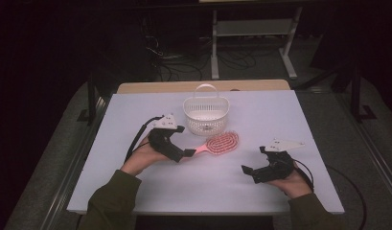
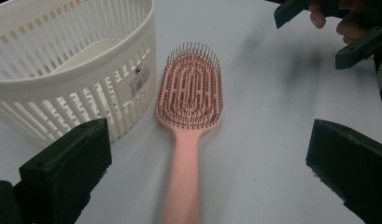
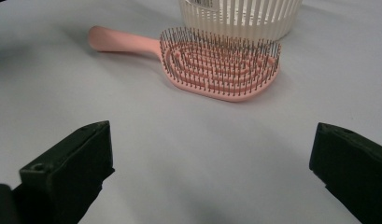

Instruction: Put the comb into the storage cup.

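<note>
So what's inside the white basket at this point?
The white basket looks empty: the high view shows a bare pale floor. In the left gripper view its near wall covers part of the bottom, so a small flat item there can't be ruled out. The pink hairbrush lies outside it.

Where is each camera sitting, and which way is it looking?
High view: sits above the person's side of the table, looking forward and down; both forearms, hands, the left claw and the right claw show.
Left gripper view: rides on the left claw, looking along the pink hairbrush beside the white basket; its own open jaws show.
Right gripper view: rides on the right claw, looking across the table at the brush's side; its open jaws show.
Shared: all three views show the hairbrush and basket.
</note>
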`<action>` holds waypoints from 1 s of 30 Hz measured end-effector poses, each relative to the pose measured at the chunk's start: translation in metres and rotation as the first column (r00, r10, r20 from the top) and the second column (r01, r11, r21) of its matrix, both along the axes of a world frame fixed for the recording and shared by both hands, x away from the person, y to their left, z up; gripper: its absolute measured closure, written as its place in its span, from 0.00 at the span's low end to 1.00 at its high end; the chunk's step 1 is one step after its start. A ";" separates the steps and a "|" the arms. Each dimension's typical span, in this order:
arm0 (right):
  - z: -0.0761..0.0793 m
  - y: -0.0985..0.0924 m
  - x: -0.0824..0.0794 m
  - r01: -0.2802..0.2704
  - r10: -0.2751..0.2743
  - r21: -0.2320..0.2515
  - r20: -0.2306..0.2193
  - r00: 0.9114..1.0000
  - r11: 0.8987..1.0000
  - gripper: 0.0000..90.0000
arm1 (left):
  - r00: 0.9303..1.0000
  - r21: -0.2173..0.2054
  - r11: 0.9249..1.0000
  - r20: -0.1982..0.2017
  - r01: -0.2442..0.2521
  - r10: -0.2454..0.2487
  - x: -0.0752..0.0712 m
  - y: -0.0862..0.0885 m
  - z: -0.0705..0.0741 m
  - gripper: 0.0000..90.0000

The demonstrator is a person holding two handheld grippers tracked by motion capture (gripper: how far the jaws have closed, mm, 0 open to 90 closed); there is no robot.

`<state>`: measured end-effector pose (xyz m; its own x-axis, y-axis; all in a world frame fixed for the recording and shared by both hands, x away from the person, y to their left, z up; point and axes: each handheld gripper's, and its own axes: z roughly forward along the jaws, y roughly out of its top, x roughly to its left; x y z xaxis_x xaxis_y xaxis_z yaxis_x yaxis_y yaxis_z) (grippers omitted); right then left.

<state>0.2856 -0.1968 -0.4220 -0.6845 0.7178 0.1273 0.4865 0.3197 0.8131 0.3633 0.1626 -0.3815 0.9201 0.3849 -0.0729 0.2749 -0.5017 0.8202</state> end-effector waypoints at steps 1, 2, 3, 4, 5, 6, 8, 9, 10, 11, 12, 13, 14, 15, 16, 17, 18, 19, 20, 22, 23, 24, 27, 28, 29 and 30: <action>0.000 0.000 0.000 0.000 0.000 0.000 0.000 1.000 1.000 0.00 | 1.000 0.000 1.000 0.001 0.004 -0.004 0.001 -0.002 0.000 0.00; 0.000 0.000 0.000 -0.001 0.001 0.002 0.001 1.000 1.000 0.00 | 1.000 -0.001 1.000 0.001 0.005 -0.005 0.002 -0.005 0.000 0.00; 0.000 0.000 0.000 -0.001 0.001 0.002 0.001 1.000 1.000 0.00 | 1.000 -0.001 1.000 0.001 0.005 -0.005 0.002 -0.005 0.000 0.00; 0.000 0.000 0.000 0.000 0.000 0.002 0.001 1.000 1.000 0.00 | 1.000 -0.002 1.000 0.002 0.008 -0.008 0.003 -0.008 0.001 0.00; 0.000 0.000 0.000 0.000 0.000 0.002 0.001 1.000 1.000 0.00 | 1.000 -0.002 1.000 0.002 0.008 -0.008 0.003 -0.008 0.001 0.00; 0.000 0.000 0.000 -0.001 0.001 0.002 0.002 1.000 1.000 0.00 | 1.000 0.003 1.000 0.004 0.007 -0.007 0.004 -0.010 0.001 0.00; 0.000 0.000 0.000 -0.001 0.001 0.002 0.002 1.000 1.000 0.00 | 1.000 0.003 1.000 0.003 0.007 -0.007 0.005 -0.013 0.001 0.00; 0.000 0.000 0.000 -0.002 0.002 0.002 0.002 1.000 1.000 0.00 | 1.000 0.003 1.000 0.002 0.010 -0.010 0.007 -0.015 0.001 0.00; 0.000 0.000 0.000 -0.002 0.002 0.002 0.002 1.000 1.000 0.00 | 1.000 0.004 1.000 0.002 0.011 -0.011 0.007 -0.016 0.001 0.00; 0.000 0.000 0.000 -0.002 0.002 0.002 0.002 1.000 1.000 0.00 | 1.000 0.004 1.000 0.002 0.011 -0.011 0.007 -0.016 0.001 0.00; 0.000 0.000 0.000 -0.002 0.002 0.003 0.001 1.000 1.000 0.00 | 1.000 0.006 1.000 0.003 0.016 -0.016 0.008 -0.018 0.001 0.00; 0.000 0.000 0.000 -0.003 0.003 0.004 0.000 1.000 1.000 0.00 | 1.000 0.009 1.000 0.000 0.019 -0.019 0.009 -0.020 0.000 0.00; 0.000 0.000 0.000 -0.003 0.003 0.004 0.000 1.000 1.000 0.00 | 1.000 0.009 1.000 0.000 0.019 -0.019 0.009 -0.020 0.000 0.00; 0.000 -0.001 0.000 -0.002 0.002 0.004 -0.001 1.000 1.000 0.00 | 1.000 0.012 1.000 -0.001 0.021 -0.021 0.010 -0.023 0.000 0.00; 0.000 -0.001 0.001 -0.002 0.002 0.006 0.000 1.000 1.000 0.00 | 1.000 0.013 1.000 -0.002 0.022 -0.022 0.011 -0.024 0.000 0.00; 0.000 -0.001 0.001 -0.002 0.002 0.006 0.000 1.000 1.000 0.00 | 1.000 0.015 1.000 -0.001 0.023 -0.023 0.011 -0.026 0.000 0.00; 0.000 -0.001 0.000 -0.002 0.002 0.007 0.002 1.000 1.000 0.00 | 1.000 0.014 1.000 -0.001 0.027 -0.027 0.011 -0.029 0.000 0.00; 0.000 -0.001 0.000 -0.002 0.002 0.007 0.001 1.000 1.000 0.00 | 1.000 0.016 0.999 0.000 0.031 -0.031 0.011 -0.030 0.001 0.00; 0.000 -0.001 0.001 -0.002 0.002 0.007 0.001 1.000 1.000 0.00 | 0.999 0.017 0.999 -0.001 0.033 -0.033 0.012 -0.032 0.001 0.00; 0.000 -0.001 0.001 -0.001 0.001 0.009 0.001 1.000 1.000 0.00 | 0.999 0.023 0.999 0.000 0.033 -0.033 0.013 -0.034 0.001 0.00; 0.000 -0.001 0.001 -0.001 0.001 0.009 0.001 1.000 1.000 0.00 | 0.999 0.023 0.999 0.000 0.033 -0.033 0.013 -0.034 0.001 0.01; 0.000 -0.001 0.000 -0.002 0.002 0.009 0.002 1.000 1.000 0.00 | 0.999 0.022 0.999 -0.003 0.035 -0.035 0.014 -0.036 0.001 0.02; 0.001 -0.001 0.000 -0.002 0.002 0.011 0.002 1.000 1.000 0.00 | 0.999 0.026 0.999 -0.004 0.039 -0.039 0.015 -0.037 0.001 0.05; 0.001 -0.002 0.000 -0.001 0.001 0.012 0.002 1.000 1.000 0.00 | 0.999 0.029 0.999 -0.005 0.041 -0.041 0.015 -0.038 0.000 0.07; 0.001 -0.002 0.000 -0.001 0.001 0.013 0.002 1.000 1.000 0.00 | 0.999 0.039 0.998 -0.011 0.047 -0.047 0.016 -0.040 0.000 0.09; 0.001 -0.002 0.000 -0.001 0.000 0.013 0.001 1.000 1.000 0.00 | 0.999 0.047 0.998 -0.014 0.049 -0.048 0.017 -0.040 -0.001 0.10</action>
